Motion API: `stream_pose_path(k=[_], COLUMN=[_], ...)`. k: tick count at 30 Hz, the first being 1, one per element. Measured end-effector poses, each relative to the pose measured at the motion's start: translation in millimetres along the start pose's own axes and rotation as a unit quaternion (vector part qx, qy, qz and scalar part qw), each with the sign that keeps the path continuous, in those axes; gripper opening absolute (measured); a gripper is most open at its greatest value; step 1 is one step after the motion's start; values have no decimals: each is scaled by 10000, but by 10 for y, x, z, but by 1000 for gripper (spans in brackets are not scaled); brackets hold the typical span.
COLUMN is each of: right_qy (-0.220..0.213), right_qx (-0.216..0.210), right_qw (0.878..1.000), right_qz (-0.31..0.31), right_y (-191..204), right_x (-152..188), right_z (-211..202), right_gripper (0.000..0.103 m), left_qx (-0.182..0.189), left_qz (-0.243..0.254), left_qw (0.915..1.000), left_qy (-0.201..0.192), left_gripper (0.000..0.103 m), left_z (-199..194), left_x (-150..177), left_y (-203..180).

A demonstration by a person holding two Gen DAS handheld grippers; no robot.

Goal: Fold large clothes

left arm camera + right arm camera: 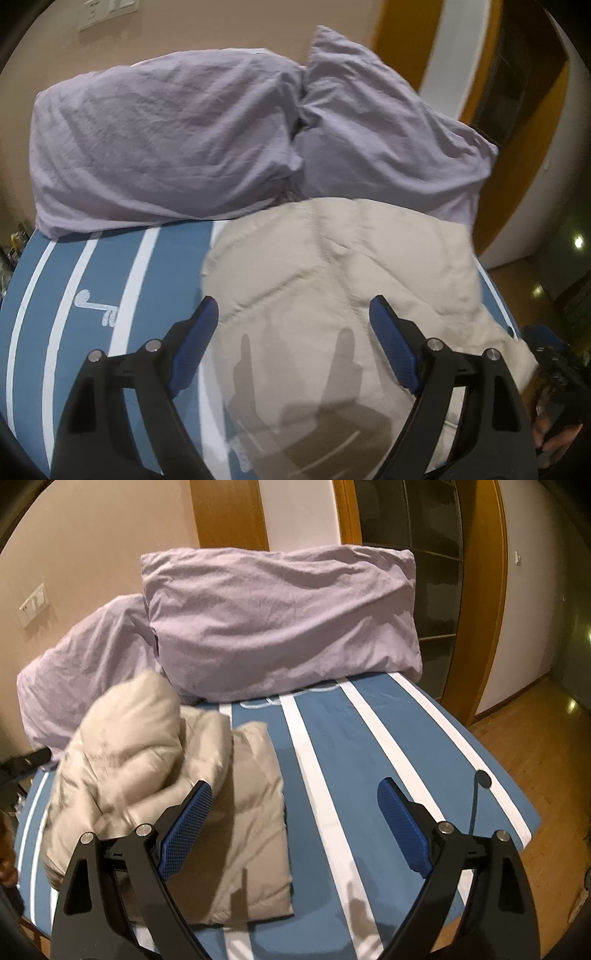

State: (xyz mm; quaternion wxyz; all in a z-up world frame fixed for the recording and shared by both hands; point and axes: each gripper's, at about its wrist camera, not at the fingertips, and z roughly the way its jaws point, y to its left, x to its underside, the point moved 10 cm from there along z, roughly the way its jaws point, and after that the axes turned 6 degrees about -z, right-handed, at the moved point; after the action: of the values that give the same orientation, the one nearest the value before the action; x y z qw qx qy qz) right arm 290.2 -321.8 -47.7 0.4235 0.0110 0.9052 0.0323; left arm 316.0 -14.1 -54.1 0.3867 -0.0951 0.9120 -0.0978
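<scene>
2 wrinkled lilac fabric pillows (166, 147) fill the upper half of the left wrist view, leaning against a beige wall; in the right wrist view they sit upper centre and upper left. Below them lies the blue bed sheet with white stripes (369, 746), covering the lower half of both frames.

1 large beige quilted padded garment (236, 823) lies on the sheet. In the right wrist view it occupies the lower left, with its lower portion folded flat and a bunched, blurred portion (122, 746) raised above it toward the left. In the left wrist view the garment (332, 280) fills the lower centre and right, touching the pillows at its upper edge.

Left gripper (293, 314), black with blue pads, lower centre of its view: jaws spread wide above the garment, nothing between the pads, its shadow cast on the fabric.

Right gripper (295, 797), same build, lower centre of its view: jaws spread wide, nothing held; its left pad overlaps the garment in frame, contact cannot be determined.
</scene>
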Motion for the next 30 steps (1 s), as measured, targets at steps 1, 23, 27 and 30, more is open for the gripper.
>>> stream_pose_path(k=[1,23,27,30], right_qy=[-22,95,80,118], right_qx=[-50,-892,-871,-775], right_qw=[10000,9946,9936,9940], right_qz=[33,-520,-714,-766], right_y=[23,1026,1187,1210], right_x=[-46,-349,-436,-472], right_z=[-13,231,381,514], right_gripper=[93,50,49,49], left_qx=[-40,44,75,103], left_qz=[-66,119,155,161], left_qw=[10000,9995,9994,9993], left_qy=[17,293,298,307], left_gripper=[84,84,84,84], left_z=[34,644,693,718], left_x=[-5,473,490,493], left_y=[48,-294,-349,-354])
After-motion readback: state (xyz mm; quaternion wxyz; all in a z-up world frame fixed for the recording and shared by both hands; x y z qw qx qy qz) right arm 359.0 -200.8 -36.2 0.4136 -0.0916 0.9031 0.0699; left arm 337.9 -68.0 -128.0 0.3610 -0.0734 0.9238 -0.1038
